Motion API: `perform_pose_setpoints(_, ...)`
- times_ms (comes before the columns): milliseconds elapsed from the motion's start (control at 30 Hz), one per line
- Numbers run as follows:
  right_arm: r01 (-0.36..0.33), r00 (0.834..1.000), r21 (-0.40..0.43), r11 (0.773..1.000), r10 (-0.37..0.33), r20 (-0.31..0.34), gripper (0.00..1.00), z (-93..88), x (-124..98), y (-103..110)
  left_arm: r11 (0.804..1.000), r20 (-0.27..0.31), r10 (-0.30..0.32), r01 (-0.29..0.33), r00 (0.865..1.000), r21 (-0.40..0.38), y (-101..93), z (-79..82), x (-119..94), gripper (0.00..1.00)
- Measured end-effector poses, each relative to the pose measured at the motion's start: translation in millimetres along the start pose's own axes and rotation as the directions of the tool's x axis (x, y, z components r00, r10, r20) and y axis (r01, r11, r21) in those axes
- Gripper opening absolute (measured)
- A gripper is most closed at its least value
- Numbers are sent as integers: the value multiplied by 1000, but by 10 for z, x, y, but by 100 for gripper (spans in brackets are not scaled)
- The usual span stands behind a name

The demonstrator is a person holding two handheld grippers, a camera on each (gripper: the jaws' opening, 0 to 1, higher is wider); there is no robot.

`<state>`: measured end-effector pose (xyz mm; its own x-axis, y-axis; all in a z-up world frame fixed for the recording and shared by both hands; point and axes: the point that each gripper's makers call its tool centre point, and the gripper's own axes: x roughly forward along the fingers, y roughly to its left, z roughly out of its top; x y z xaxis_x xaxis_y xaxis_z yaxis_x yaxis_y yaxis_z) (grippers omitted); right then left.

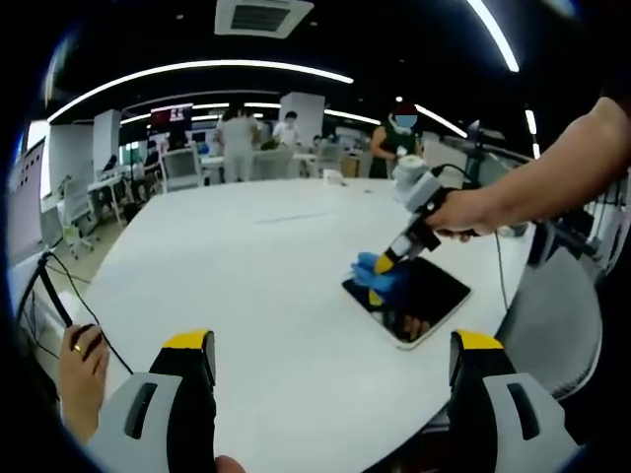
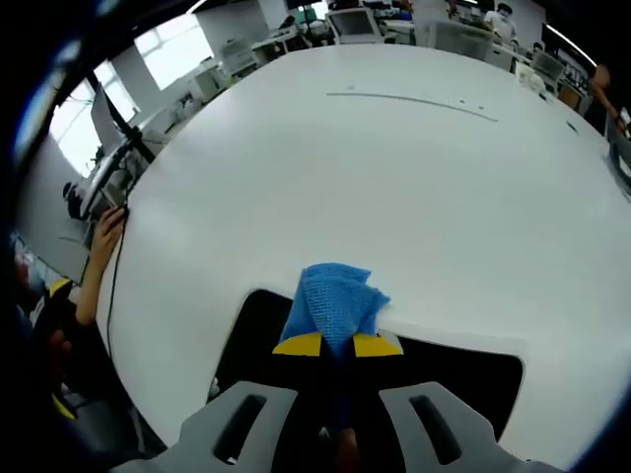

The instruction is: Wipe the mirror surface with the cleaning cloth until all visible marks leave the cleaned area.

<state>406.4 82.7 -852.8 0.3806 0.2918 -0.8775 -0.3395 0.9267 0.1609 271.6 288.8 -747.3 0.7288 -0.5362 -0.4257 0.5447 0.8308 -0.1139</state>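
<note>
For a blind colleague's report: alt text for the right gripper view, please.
The right gripper, jaws shut on a blue cleaning cloth, presses it on a dark flat mirror lying on a large white table.

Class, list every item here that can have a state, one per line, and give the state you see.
Left gripper: jaws open, empty, above the table.
Right gripper: jaws shut on the cleaning cloth.
Cleaning cloth: bunched, pressed onto the mirror's edge.
Mirror: lying flat on the white table, dark reflection.

Bright ceiling strip lights [image 1: 197, 71]; soft focus; edges bowed.
</note>
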Motion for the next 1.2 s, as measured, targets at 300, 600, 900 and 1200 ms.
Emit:
perform_pose_setpoints(300, 11, 1000, -9, 1000, -11, 8, 4, -7, -3, 0, 1000, -7, -4, 4, 1000, -28, 5, -7, 28, 99)
perform_pose_setpoints(600, 13, 1000, 6, 1000, -13, 20, 4, -170, -72, 18, 999, -14, -15, 15, 1000, -40, -49, -36, 46, 99)
perform_pose_setpoints(900, 7, 1000, -5, 1000, -7, 31, 4, -289, -125, 54, 999, -2, -17, 17, 1000, -44, -99, 7, 100, 99)
perform_pose_setpoints(1200, 2, 1000, -5, 1000, -2, 16, 4, -418, -175, 131, 999, -10, -10, 9, 1000, -39, -124, -3, 125, 99)
